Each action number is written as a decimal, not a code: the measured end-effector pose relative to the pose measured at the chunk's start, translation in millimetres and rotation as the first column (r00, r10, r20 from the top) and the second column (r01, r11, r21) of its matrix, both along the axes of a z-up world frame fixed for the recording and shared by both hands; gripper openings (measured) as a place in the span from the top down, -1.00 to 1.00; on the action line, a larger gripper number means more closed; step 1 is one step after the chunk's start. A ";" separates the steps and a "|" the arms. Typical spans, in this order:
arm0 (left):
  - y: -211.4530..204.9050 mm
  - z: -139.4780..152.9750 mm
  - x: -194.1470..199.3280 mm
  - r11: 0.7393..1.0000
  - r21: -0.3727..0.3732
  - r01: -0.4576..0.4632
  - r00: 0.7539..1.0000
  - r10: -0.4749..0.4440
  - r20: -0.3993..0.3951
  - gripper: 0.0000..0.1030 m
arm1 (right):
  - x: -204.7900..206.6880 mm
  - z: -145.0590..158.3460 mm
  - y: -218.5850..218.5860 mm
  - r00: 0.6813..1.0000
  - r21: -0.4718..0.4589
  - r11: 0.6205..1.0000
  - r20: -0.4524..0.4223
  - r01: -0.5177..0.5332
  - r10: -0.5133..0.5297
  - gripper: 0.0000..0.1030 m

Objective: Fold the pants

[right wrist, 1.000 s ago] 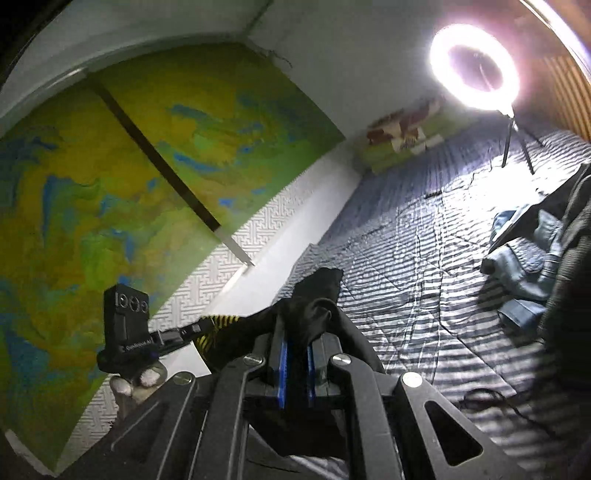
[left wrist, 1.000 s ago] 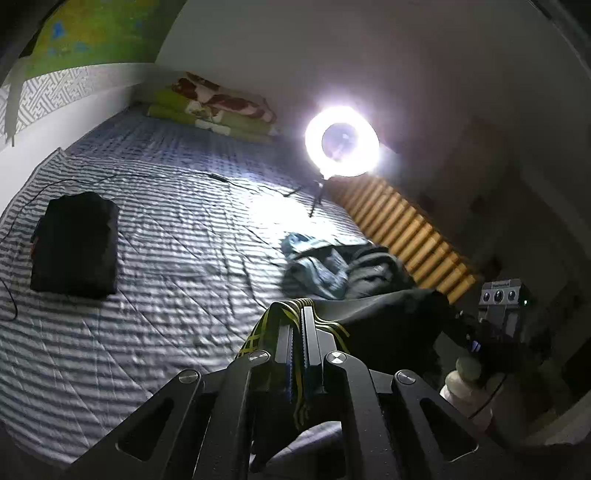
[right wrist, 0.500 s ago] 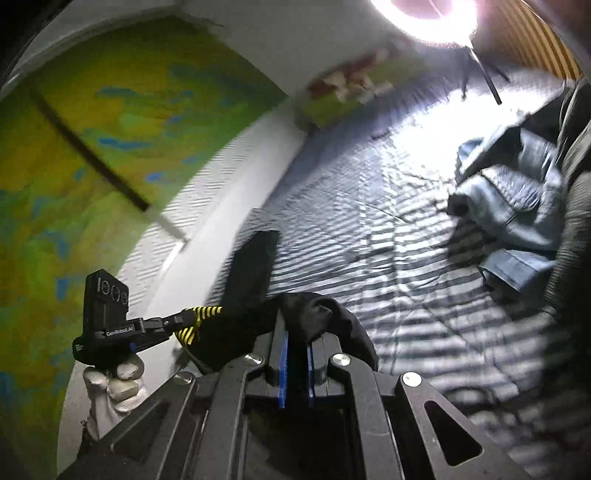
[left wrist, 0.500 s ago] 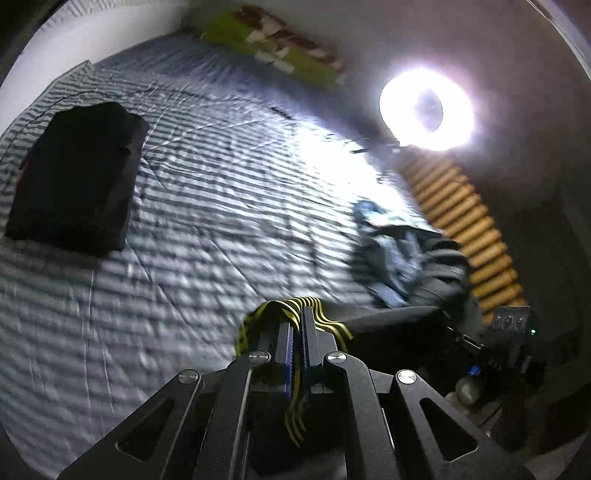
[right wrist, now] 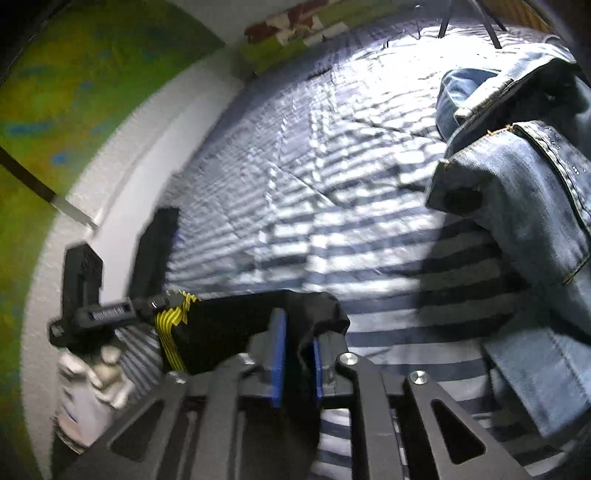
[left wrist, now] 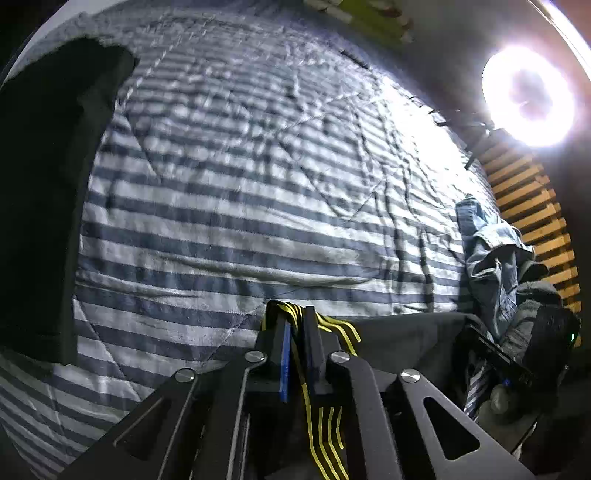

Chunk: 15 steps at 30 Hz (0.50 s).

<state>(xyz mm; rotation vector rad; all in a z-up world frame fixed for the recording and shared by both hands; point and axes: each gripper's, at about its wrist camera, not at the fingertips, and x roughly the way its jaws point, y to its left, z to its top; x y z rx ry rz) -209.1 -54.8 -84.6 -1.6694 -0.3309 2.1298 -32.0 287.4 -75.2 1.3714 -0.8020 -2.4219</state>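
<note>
Black pants (left wrist: 406, 332) with yellow side stripes hang stretched between both grippers, low over the striped bed (left wrist: 258, 184). My left gripper (left wrist: 297, 325) is shut on the striped edge of the pants. In the right wrist view my right gripper (right wrist: 297, 332) is shut on the other black end of the pants (right wrist: 236, 325). The left gripper (right wrist: 110, 314) and its gloved hand (right wrist: 92, 373) show at the left there. The right gripper's body (left wrist: 517, 365) shows dimly at the lower right of the left wrist view.
A folded black garment (left wrist: 48, 177) lies at the bed's left side by the white wall. Blue jeans (right wrist: 517, 184) sit heaped at the right, next to wooden slats (left wrist: 532, 206). A ring light (left wrist: 528, 96) glares at the far right; pillows (right wrist: 295, 26) lie at the head.
Both grippers have tilted downward and come closer to the bed, carrying the pants stretched between them. The wall and light have slid up out of the middle of both views.
</note>
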 end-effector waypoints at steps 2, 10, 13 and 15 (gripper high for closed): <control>-3.4 2.4 -0.2 1.000 0.009 -0.007 1.000 0.007 0.006 0.58 | 6.5 1.4 2.5 1.000 0.006 1.000 0.007 0.005 -0.005 0.47; -42.8 64.1 62.7 0.999 -0.032 0.008 0.995 -0.011 -0.103 0.24 | 76.6 48.7 -2.0 0.998 0.089 0.996 -0.064 -0.023 0.028 0.14; -51.4 70.9 113.5 0.997 -0.065 0.034 0.993 -0.042 -0.112 0.24 | 109.3 46.2 -16.0 0.995 0.051 0.995 -0.045 -0.083 0.085 0.14; -56.9 64.4 145.9 0.998 -0.054 0.038 0.995 -0.043 -0.092 0.27 | 124.3 36.4 -23.7 0.994 0.019 0.994 -0.010 -0.111 0.111 0.14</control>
